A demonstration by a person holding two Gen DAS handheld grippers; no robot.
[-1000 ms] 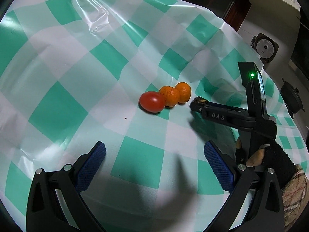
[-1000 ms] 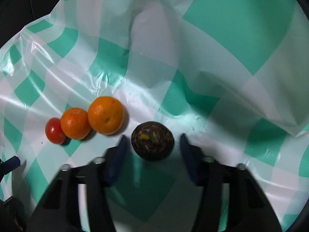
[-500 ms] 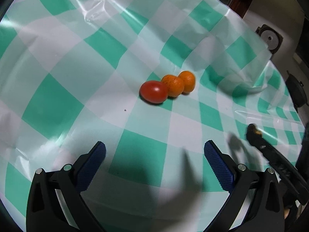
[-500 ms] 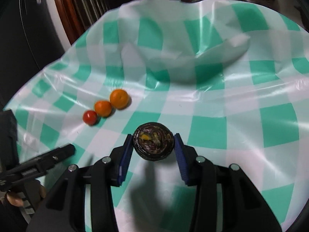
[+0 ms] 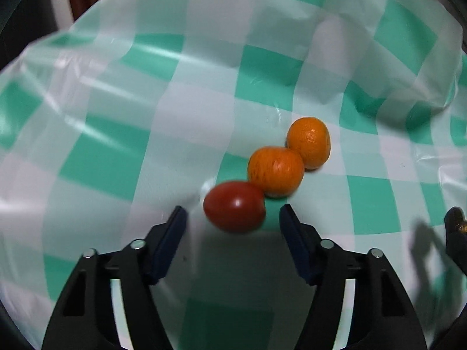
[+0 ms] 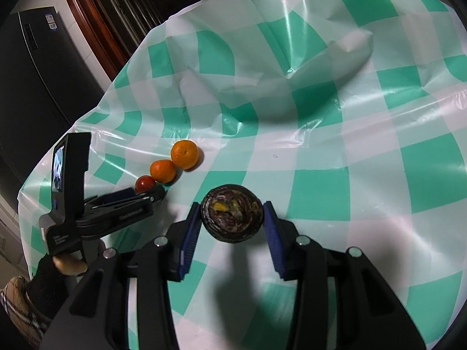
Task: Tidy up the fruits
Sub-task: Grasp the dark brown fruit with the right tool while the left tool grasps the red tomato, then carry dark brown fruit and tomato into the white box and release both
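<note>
Tablecloth [image 6: 318,192]: green-and-white checked plastic sheet, glossy and rumpled; likely slick, so round fruit may roll on it. Every place below is given relative to the dark round fruit.
Dark round fruit [image 6: 232,214]: the largest fruit, purple-brown, its cut or split top showing yellow pulp. Looks firm-shelled but open on top, so it should stay upright and be gripped at its sides, at the widest part.
Right gripper [image 6: 232,224]: narrow, its 2 blue pads pressed on the sides of the dark round fruit, holding it above the cloth.
Far orange [image 5: 308,142]: up and to the left of the dark fruit, at the far end of a row of 3. Dimpled peel, probably grippy, light and slightly soft.
Near orange [image 5: 275,171]: middle of that row, touching both neighbours; lifting it first would probably nudge them.
Tomato [image 5: 235,206]: smallest, at the row's near end, left of the dark fruit. Smooth, thin skin, judged slippery and easy to bruise; take it gently across its short sides.
Left gripper [image 5: 232,221]: jaws closing, the tomato between them, pads not yet touching it.
</note>
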